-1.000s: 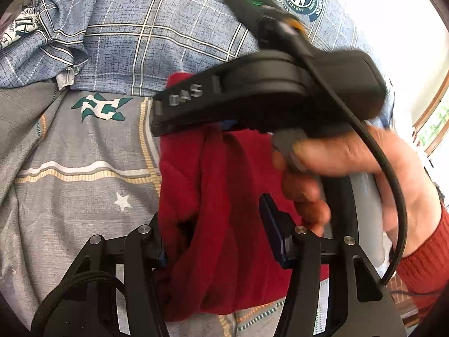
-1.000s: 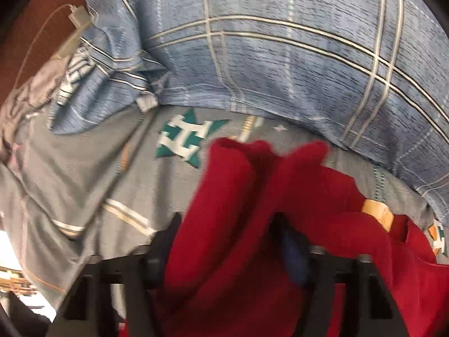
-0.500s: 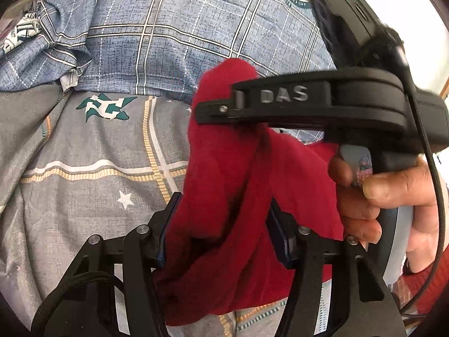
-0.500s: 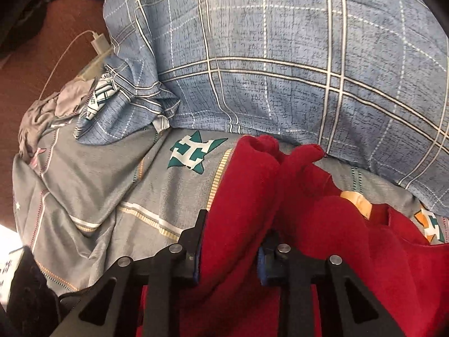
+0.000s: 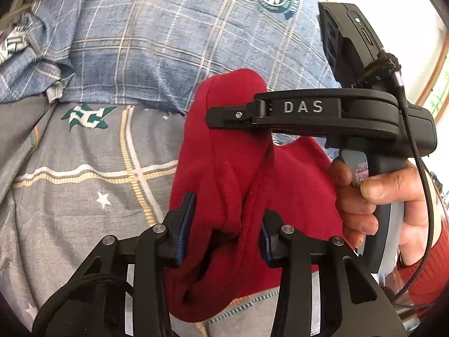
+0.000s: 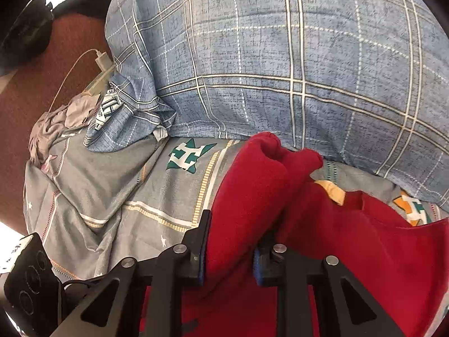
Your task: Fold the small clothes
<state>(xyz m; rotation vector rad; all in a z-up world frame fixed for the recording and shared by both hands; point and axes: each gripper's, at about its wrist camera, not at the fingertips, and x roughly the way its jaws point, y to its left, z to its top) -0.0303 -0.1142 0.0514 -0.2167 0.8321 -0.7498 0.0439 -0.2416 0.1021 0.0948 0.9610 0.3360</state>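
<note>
Bed: grey patterned bedsheet [image 6: 118, 196], blue plaid pillow [image 6: 280, 70] beyond the fingers.
Left gripper [image 5: 224, 224]: just closed, clamping red fleece garment [image 5: 224, 154].
Right gripper [image 6: 230, 241]: just closed, pinching the same garment between its fingers.

Left tool [image 5: 223, 224], jaws just closing, clamps bunched red garment [image 5: 224, 168] above grey bedsheet [image 5: 84, 191]

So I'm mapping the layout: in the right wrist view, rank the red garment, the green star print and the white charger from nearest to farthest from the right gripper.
1. Red garment: between the right gripper fingers.
2. Green star print: on the sheet, up-left.
3. White charger: far upper left, bed's edge.
</note>
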